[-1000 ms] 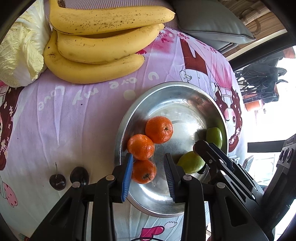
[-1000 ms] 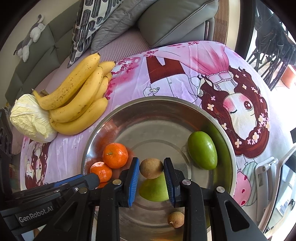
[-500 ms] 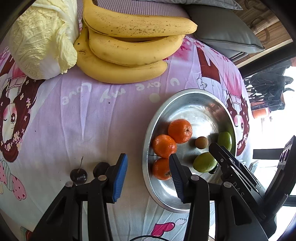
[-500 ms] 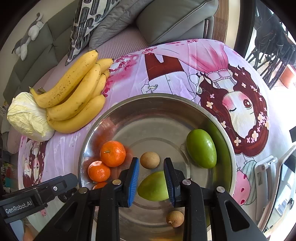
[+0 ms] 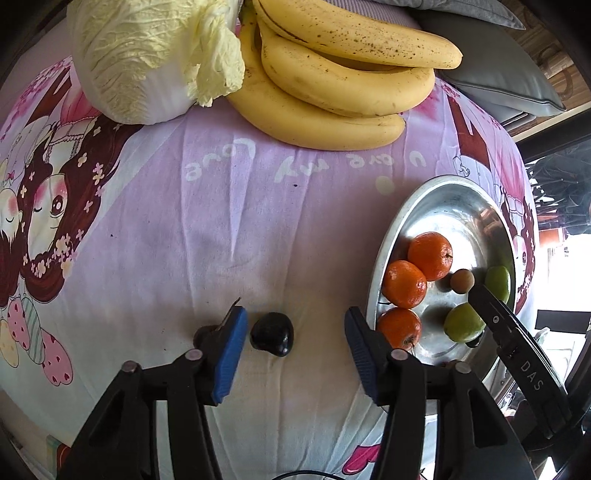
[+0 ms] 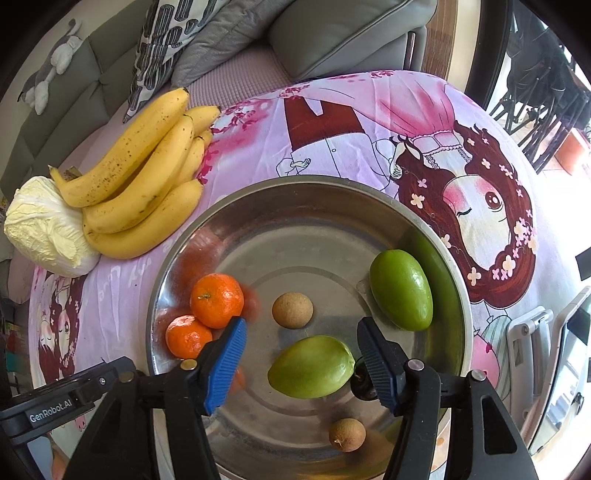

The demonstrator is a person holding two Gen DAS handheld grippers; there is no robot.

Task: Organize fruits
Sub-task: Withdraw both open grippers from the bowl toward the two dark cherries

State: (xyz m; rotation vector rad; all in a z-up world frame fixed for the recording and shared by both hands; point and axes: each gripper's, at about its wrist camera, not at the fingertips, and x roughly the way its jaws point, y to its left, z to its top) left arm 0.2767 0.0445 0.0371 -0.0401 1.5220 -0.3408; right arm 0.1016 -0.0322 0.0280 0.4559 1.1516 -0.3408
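Observation:
A steel bowl (image 6: 303,192) holds three tangerines (image 6: 217,301), two green fruits (image 6: 400,290), a round brown fruit (image 6: 292,310) and a smaller brown one (image 6: 347,434). My right gripper (image 6: 301,360) is open and empty above the bowl, over the nearer green fruit (image 6: 311,366). In the left wrist view my left gripper (image 5: 293,341) is open over the pink cloth, left of the bowl (image 5: 391,229). A dark cherry (image 5: 272,333) lies between its fingers, near the left one. A second cherry (image 5: 203,334) is mostly hidden behind the left finger.
A bunch of bananas (image 5: 332,81) and a pale cabbage (image 5: 147,55) lie at the far side of the cloth-covered table (image 5: 184,229). Grey sofa cushions (image 6: 332,33) stand behind it. The right gripper's body (image 5: 517,354) shows at the bowl's near right.
My left gripper has moved left off the bowl and now straddles a cherry. My right gripper opened, released the round brown fruit into the bowl and drew back slightly.

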